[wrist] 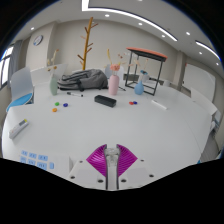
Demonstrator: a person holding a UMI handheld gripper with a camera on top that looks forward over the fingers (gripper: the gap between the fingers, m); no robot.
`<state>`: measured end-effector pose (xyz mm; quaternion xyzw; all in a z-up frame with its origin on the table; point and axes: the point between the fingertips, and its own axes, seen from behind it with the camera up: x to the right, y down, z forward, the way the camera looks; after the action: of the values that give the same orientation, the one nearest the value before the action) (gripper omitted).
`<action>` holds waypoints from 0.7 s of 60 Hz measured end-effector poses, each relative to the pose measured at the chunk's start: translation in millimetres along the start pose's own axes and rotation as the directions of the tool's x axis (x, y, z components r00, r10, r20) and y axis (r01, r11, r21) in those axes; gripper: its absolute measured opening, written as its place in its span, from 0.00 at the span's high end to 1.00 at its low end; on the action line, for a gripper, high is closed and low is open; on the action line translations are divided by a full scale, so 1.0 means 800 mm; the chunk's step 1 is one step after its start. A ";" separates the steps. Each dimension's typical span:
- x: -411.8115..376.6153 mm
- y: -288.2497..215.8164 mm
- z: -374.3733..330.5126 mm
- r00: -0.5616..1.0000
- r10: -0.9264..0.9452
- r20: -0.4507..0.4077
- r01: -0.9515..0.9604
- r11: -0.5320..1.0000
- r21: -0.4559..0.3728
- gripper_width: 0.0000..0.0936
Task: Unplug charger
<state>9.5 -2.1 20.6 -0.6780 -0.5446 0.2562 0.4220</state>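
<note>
Well beyond the tongs (111, 160) on the white round surface (150, 125), a flat black block (105, 99) lies before a grey crumpled bag (83, 79).

A smooth, matt white tabletop (150, 125) carries a heap of soft grey cloth (82, 80) at the far left and a matt black oblong block (105, 100) near it, while a bare wooden coat stand (90, 40) rises behind.

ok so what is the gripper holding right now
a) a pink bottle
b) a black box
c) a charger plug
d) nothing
d: the gripper sits over bare white table with nothing between its purple pads, and the black box and pink bottle lie well beyond it.
</note>
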 end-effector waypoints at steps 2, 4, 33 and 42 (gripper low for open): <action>-0.001 0.010 0.010 1.000 -0.007 0.017 0.007 1.000 -0.016 0.84; -0.002 0.018 0.019 0.999 -0.013 0.035 0.014 0.999 -0.030 0.81; 0.009 -0.006 -0.207 0.995 -0.007 0.100 0.022 0.988 -0.150 0.09; 0.008 -0.018 -0.378 0.994 0.029 0.107 -0.007 0.980 -0.200 0.09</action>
<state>247.9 -84.3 188.9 -0.7067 -0.5837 0.2410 0.3190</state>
